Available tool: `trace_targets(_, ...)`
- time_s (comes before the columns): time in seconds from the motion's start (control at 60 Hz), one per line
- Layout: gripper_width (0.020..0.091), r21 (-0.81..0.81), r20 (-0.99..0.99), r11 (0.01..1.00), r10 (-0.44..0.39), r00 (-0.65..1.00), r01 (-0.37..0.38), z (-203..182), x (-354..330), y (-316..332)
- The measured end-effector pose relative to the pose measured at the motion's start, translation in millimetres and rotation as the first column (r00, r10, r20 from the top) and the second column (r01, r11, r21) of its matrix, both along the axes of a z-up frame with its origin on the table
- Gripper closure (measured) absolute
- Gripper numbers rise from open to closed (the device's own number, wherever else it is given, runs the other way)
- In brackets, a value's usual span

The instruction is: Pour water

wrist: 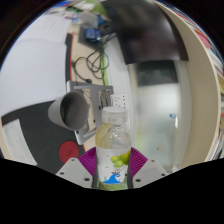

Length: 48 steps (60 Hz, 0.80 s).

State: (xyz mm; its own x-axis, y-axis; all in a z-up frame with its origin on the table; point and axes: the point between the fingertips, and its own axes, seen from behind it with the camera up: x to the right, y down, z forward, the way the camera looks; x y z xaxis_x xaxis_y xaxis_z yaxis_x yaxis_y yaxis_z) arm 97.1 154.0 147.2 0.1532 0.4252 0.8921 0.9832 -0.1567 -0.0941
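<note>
To the left of the bottle I see the grey cup [72, 110] lying tipped on the white tabletop [35, 70], mouth toward me. My hand-held gripper [112, 168] is clamped on the water bottle [113, 150], upright between the pads. I'd keep the squeeze firm and tilt slowly over the cup's mouth.

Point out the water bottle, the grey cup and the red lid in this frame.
water bottle [113, 150], gripper view, on its clear body above the label
grey cup [72, 110], gripper view, on its tilted side wall
red lid [68, 151], gripper view, on its top
</note>
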Motion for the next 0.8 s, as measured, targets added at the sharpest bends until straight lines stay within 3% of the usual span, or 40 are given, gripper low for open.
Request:
trace_targets(0.083, 0.0701, -0.045, -0.321, 0.994, -0.112, 0.94, 0.103, 7.1, -1.8, -8.1)
trace_targets(0.183, 0.0698, -0.117, -0.63, 0.971, -0.235, 0.74, 0.209, 10.6, -6.0, -13.4)
trace_targets(0.317, 0.0699, -0.223, -0.873, 0.943, -0.306, 0.38, 0.248, 2.5, 5.2, -8.8)
trace_targets(0.467, 0.0699, -0.259, -0.944, 0.936, -0.298, 0.142, 0.238, -23.5, 24.0, -0.4)
trace_targets(0.8, 0.07, -0.185, -0.966, 0.947, -0.224, 0.128, 0.262, -68.3, 22.2, 16.0)
